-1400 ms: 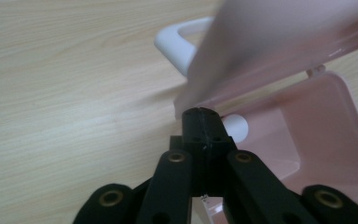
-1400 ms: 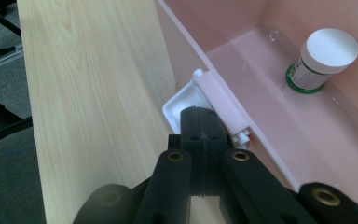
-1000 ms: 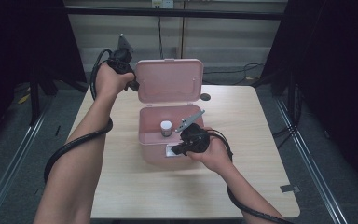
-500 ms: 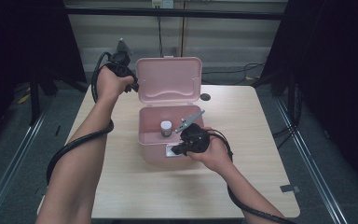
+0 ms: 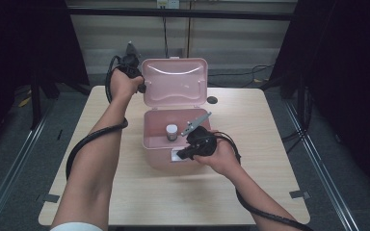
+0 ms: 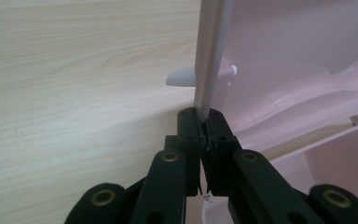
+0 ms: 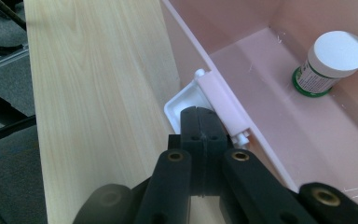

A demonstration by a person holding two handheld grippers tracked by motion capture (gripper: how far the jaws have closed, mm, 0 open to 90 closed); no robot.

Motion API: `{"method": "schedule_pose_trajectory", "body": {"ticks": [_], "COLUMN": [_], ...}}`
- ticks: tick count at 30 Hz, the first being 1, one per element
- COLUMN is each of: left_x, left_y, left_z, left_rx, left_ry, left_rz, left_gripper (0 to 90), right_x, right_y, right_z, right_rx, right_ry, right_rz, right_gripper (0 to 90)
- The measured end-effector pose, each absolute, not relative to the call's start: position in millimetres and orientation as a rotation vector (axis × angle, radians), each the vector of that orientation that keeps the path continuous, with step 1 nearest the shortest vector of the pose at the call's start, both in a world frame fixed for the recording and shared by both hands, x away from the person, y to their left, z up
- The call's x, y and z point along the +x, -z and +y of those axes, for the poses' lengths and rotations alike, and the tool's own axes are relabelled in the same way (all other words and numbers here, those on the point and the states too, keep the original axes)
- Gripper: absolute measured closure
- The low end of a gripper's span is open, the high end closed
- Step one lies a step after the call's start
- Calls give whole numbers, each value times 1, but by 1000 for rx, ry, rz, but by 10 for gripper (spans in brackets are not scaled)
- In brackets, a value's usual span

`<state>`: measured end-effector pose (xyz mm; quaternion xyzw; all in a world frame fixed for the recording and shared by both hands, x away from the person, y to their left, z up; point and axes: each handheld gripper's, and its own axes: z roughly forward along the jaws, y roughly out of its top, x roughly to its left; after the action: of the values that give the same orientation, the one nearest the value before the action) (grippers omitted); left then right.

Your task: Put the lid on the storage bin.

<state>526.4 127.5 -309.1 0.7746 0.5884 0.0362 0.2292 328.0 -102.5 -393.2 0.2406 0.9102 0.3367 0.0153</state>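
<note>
The pink box (image 5: 173, 139) sits mid-table (image 5: 270, 183), with bare wood on every side. Its lid (image 5: 174, 82) stands upright, the left gripper (image 6: 204, 122) clamped on the lid's left edge after its jaws just closed. The right gripper (image 7: 199, 116), clenched with nothing between its jaws, rests at the box's white front latch (image 7: 182, 103). A white-capped jar (image 7: 332, 63) stands inside the box.

A pale wooden table (image 5: 270, 125) stands on grey floor (image 5: 9, 159), with black curtains (image 5: 347, 72) at both sides.
</note>
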Motion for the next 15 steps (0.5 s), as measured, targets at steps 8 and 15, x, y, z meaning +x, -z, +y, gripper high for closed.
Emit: {"method": "schedule_pose_trajectory", "body": {"ticks": [8,15], "left_x": [513,499], "left_y": [301,297], "left_z": [124,124], "left_rx": [2149,2153], "left_ry": [-137,-157], "left_rz": [1610,1589], "left_gripper": [873,869], "right_x": [326,325], "right_y": [393,393], "right_z": [-102,-101], "right_rx": [754,763], "right_ry": [-1041,-1028], "right_rz": [2824,2814], "right_gripper": [900,900]}}
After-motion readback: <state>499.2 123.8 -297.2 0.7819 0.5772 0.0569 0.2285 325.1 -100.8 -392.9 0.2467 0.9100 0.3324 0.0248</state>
